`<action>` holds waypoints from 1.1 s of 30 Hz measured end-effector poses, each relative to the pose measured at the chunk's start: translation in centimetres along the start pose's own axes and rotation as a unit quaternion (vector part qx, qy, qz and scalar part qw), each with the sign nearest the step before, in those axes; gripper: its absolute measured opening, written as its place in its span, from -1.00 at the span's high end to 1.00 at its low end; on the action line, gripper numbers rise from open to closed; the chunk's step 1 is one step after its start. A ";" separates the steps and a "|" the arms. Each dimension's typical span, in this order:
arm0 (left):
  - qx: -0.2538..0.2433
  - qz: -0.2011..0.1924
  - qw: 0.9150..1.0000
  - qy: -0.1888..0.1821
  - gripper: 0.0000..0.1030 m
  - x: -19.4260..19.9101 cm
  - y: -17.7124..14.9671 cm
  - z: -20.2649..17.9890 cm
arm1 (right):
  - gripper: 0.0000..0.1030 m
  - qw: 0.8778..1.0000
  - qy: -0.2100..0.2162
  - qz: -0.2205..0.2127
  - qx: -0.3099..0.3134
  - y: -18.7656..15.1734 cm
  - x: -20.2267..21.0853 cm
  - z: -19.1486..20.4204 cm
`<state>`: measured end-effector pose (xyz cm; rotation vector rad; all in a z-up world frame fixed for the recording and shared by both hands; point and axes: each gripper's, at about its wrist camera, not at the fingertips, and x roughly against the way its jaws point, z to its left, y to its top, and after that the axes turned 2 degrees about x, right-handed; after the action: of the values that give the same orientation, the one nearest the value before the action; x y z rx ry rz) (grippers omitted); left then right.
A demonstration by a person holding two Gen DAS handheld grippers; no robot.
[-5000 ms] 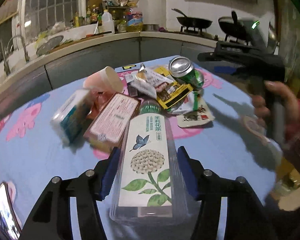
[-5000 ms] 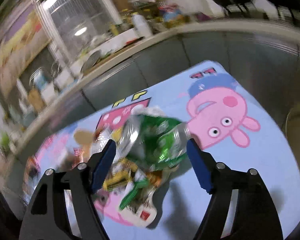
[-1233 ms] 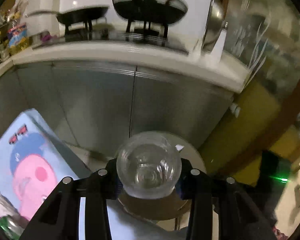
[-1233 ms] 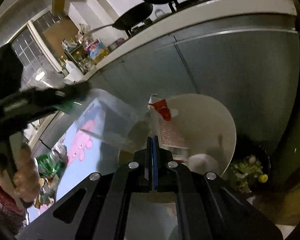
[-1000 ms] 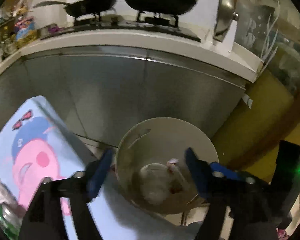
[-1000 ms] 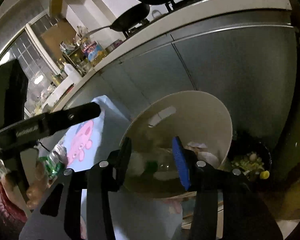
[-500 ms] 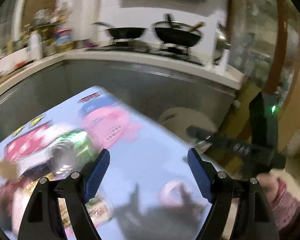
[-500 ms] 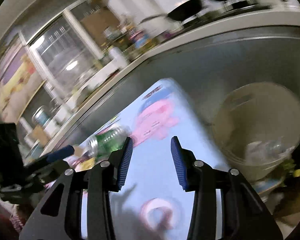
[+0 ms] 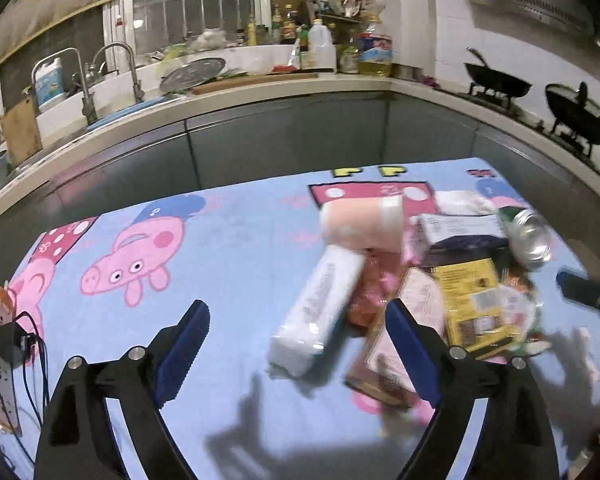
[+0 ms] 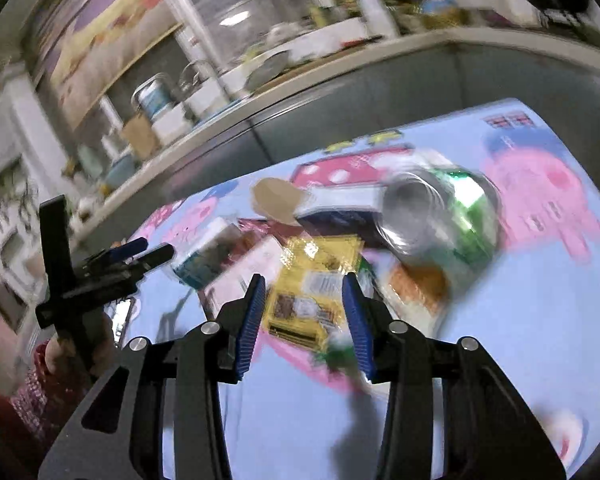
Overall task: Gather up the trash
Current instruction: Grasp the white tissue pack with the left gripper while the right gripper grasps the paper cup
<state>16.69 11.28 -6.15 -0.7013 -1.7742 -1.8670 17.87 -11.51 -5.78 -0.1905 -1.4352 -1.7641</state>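
A pile of trash lies on the blue cartoon-pig tablecloth (image 9: 228,248): a white carton (image 9: 320,312), a pink paper cup (image 9: 360,224) on its side, a pink box (image 9: 400,328), a yellow wrapper (image 9: 472,300) and a green can (image 9: 528,232). My left gripper (image 9: 296,344) is open and empty above the cloth, just left of the pile. My right gripper (image 10: 304,316) is open and empty over the yellow wrapper (image 10: 312,280), with the green can (image 10: 444,216) beyond it to the right. The left gripper also shows in the right wrist view (image 10: 140,252).
A power strip with cables (image 9: 8,344) lies at the table's left edge. A kitchen counter (image 9: 220,92) with a sink and bottles runs behind the table. Pans sit on a stove (image 9: 540,100) at the right.
Both grippers have swung from the bin back over the table. The left let the bottle go into the bin. The right opened there and a carton it faced went out of view. Both are empty.
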 end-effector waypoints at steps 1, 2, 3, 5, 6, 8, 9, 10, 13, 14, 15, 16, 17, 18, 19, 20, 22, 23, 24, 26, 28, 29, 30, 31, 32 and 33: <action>-0.002 0.001 1.000 0.002 -0.76 -0.5 0.0 -0.1 | 0.13 1.000 -0.004 0.006 0.020 1.4 -1.2 0.9; -0.005 0.002 1.000 0.001 -0.76 -0.9 -0.1 -0.4 | 0.13 1.000 -0.004 0.011 0.029 2.3 -2.0 1.3; -0.009 0.000 1.000 -0.004 -0.76 -1.4 -0.1 -0.8 | 0.13 0.999 0.006 0.020 0.037 3.4 -3.3 2.1; -0.017 -0.005 1.000 0.001 -0.75 -2.0 -0.5 -0.8 | 0.18 0.998 0.035 0.040 0.027 5.4 -5.9 3.1; -0.020 -0.006 1.000 0.004 -0.72 -2.3 -0.6 -0.4 | 0.22 0.998 0.042 0.049 0.020 6.2 -7.2 3.4; -0.022 -0.006 1.000 -0.001 -0.54 -2.6 -0.7 -0.1 | 0.28 0.997 0.050 0.065 0.002 7.5 -9.6 3.6; -0.020 -0.005 1.000 -0.006 -0.53 -2.8 -0.8 0.1 | 0.33 0.996 0.053 0.071 -0.006 7.9 -10.5 3.6; -0.019 -0.002 1.000 -0.009 -0.48 -3.0 -0.8 0.4 | 0.34 0.996 0.054 0.076 -0.015 8.1 -11.2 3.3; -0.009 0.016 1.000 -0.023 -0.14 -3.9 -1.0 1.0 | 0.40 0.995 0.048 0.088 -0.024 9.1 -14.0 3.5; -0.006 0.021 0.999 -0.030 0.06 -4.2 -1.1 1.2 | 0.57 0.994 0.047 0.092 -0.023 9.2 -14.7 3.5; -0.002 0.029 0.999 -0.042 0.15 -4.4 -1.2 1.5 | 0.92 0.994 0.049 0.098 -0.022 9.3 -15.4 3.7; 0.000 0.030 0.999 -0.046 0.30 -4.5 -1.3 1.7 | 0.92 0.993 0.051 0.101 -0.020 9.2 -15.6 3.8; 0.004 0.029 0.999 -0.044 0.38 -4.4 -1.4 2.0 | 0.92 0.994 0.047 0.093 -0.013 9.3 -15.5 4.2; 0.011 0.027 0.999 -0.045 0.39 -4.1 -1.4 2.4 | 0.92 0.995 0.048 0.087 -0.007 9.3 -15.3 4.4; 0.020 0.023 0.998 -0.050 0.41 -3.7 -1.4 2.8 | 0.92 0.996 0.053 0.074 0.003 9.5 -14.4 4.9; 0.034 0.016 0.998 -0.058 0.42 -3.0 -1.3 3.5 | 0.92 0.997 0.057 0.059 0.015 9.6 -13.3 5.5; 0.055 0.000 0.996 -0.066 0.42 -1.6 -1.2 4.5 | 0.92 0.997 0.059 0.027 0.041 9.3 -10.6 6.5; 0.067 -0.009 0.995 -0.073 0.42 -0.8 -1.1 5.0 | 0.92 0.997 0.062 0.007 0.055 9.0 -8.9 7.0; 0.079 -0.021 0.993 -0.087 0.42 0.5 -1.0 5.5 | 0.92 0.996 0.063 -0.007 0.065 8.7 -7.6 7.4; 0.083 -0.036 0.990 -0.109 0.42 2.1 -0.8 5.5 | 0.92 0.993 0.059 -0.041 0.088 6.9 -3.9 7.8; 0.061 -0.050 0.987 -0.140 0.42 4.2 -0.8 4.3 | 0.92 0.992 0.059 -0.057 0.091 4.9 -1.0 7.3; 0.050 -0.052 0.985 -0.154 0.42 4.7 -0.8 3.6 | 0.92 0.992 0.058 -0.063 0.089 3.5 0.7 6.8; 0.036 -0.051 0.983 -0.171 0.42 5.3 -0.9 2.6 | 0.92 0.993 0.051 -0.067 0.088 2.4 1.9 6.4; 0.017 -0.049 0.980 -0.191 0.42 5.8 -1.2 1.3 | 0.92 0.993 0.037 -0.072 0.086 1.1 3.2 5.9; 0.001 -0.045 0.977 -0.210 0.42 6.2 -1.5 0.0 | 0.92 0.994 0.016 -0.077 0.078 -0.6 4.9 5.0; -0.012 -0.040 0.973 -0.227 0.42 6.5 -1.8 -1.2 | 0.92 0.994 0.001 -0.078 0.070 -1.7 5.8 4.5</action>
<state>10.56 10.27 -3.36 -1.1560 -2.0819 -1.8889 11.39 -10.54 -2.14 -0.0010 -1.6024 -1.7777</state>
